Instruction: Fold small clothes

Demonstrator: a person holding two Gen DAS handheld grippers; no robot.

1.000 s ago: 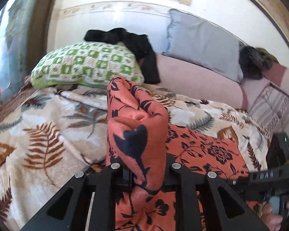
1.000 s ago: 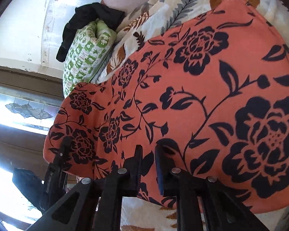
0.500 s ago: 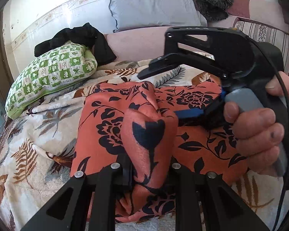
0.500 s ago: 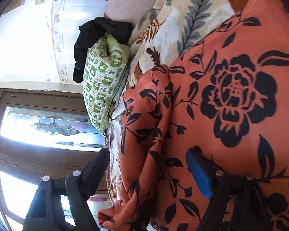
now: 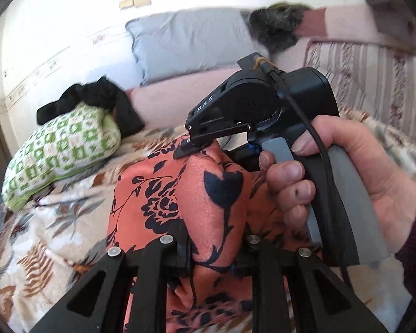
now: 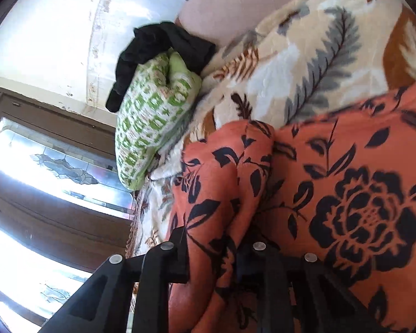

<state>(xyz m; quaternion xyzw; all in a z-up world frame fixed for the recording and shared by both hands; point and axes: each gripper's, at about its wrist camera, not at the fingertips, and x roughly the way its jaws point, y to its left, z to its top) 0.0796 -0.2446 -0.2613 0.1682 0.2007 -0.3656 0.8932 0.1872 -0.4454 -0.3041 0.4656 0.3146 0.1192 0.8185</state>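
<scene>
The orange floral garment (image 5: 208,202) lies partly on the leaf-print blanket (image 5: 50,222) and partly bunched up between your two tools.

Left wrist view: your left gripper (image 5: 212,245) is clamped on a thick, rounded fold of the cloth, which rises straight ahead of the fingers and away from you. Your right gripper (image 5: 192,145), held in your right hand (image 5: 346,183), sits just beyond that fold with its tip touching the fabric's far crest. So both tools meet on the same ridge, its long axis running away from the left camera. The rest of the cloth spreads flat to the left. Behind it are a green checked pillow (image 5: 61,149), a black garment (image 5: 94,100) draped over it, a grey pillow (image 5: 188,41) and a pink backrest.

Right wrist view: the right gripper (image 6: 213,249) has a narrow pleat pinched between its fingers, the pleat running ahead toward the green pillow, flat cloth to the right. A wood-framed window (image 6: 41,183) stands at the left. I judge both hands equally near; lay the ridge down along its length.
</scene>
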